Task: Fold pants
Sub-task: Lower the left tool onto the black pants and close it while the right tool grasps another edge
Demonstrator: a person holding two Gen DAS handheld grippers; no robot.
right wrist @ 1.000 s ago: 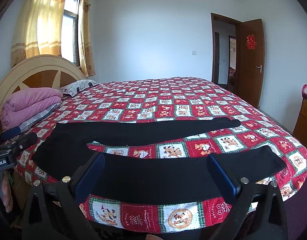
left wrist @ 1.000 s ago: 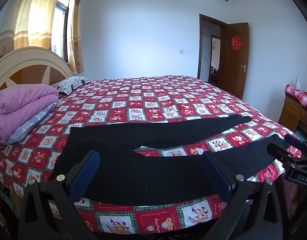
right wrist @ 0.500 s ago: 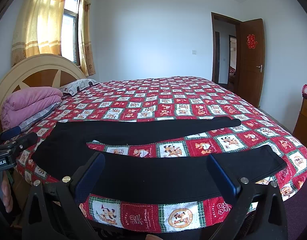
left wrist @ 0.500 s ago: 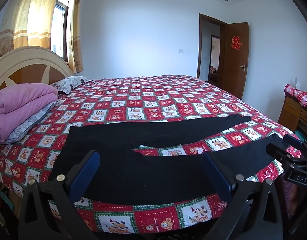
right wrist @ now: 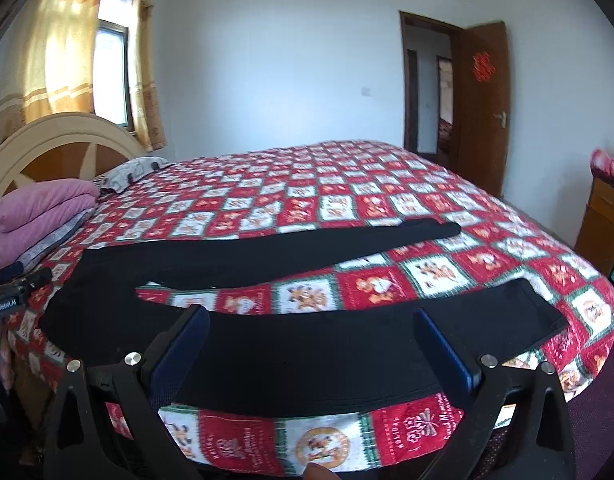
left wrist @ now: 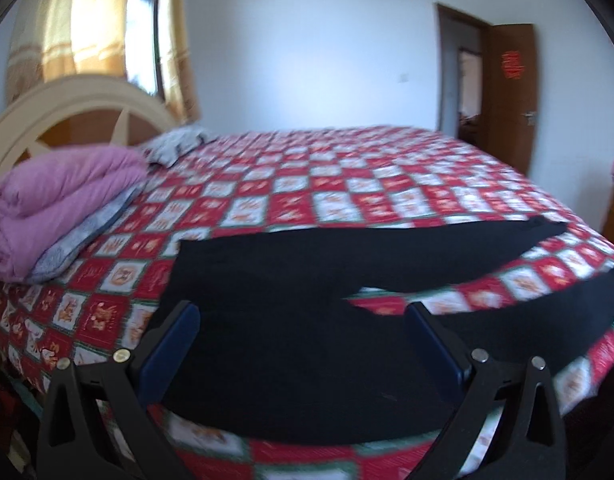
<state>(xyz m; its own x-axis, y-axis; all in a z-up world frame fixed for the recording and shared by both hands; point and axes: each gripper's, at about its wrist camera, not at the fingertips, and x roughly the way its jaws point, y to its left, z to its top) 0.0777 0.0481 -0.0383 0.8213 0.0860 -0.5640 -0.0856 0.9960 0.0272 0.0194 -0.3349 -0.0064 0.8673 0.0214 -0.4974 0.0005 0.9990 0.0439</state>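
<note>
A pair of black pants [right wrist: 291, 332] is spread flat on the near part of a bed covered by a red, white and green patchwork quilt [right wrist: 347, 200]. In the right wrist view, the waist end is seen at the left of the frame and the two legs run toward the right, split apart in a narrow V, with a strip of quilt showing between them. The nearer leg ends at a hem in the right of the frame; the farther leg tapers to its end above the frame centre.

The right gripper [right wrist: 311, 344] is held with its blue-padded fingers [right wrist: 179, 352] spread wide, framing the nearer leg from above the bed's edge; nothing is gripped. The left gripper [left wrist: 301, 340] is likewise wide apart and holds nothing, set over the waist and seat area of the pants [left wrist: 291, 320]. That view is blurred, so whether its pads touch the cloth cannot be told. The left gripper's tip is also seen at the left edge of the right wrist view.

A folded pink blanket [left wrist: 59, 208] is stacked in the left of the frame before the cream headboard [left wrist: 67, 100]. A brown door [right wrist: 483, 104] stands open in the upper right.
</note>
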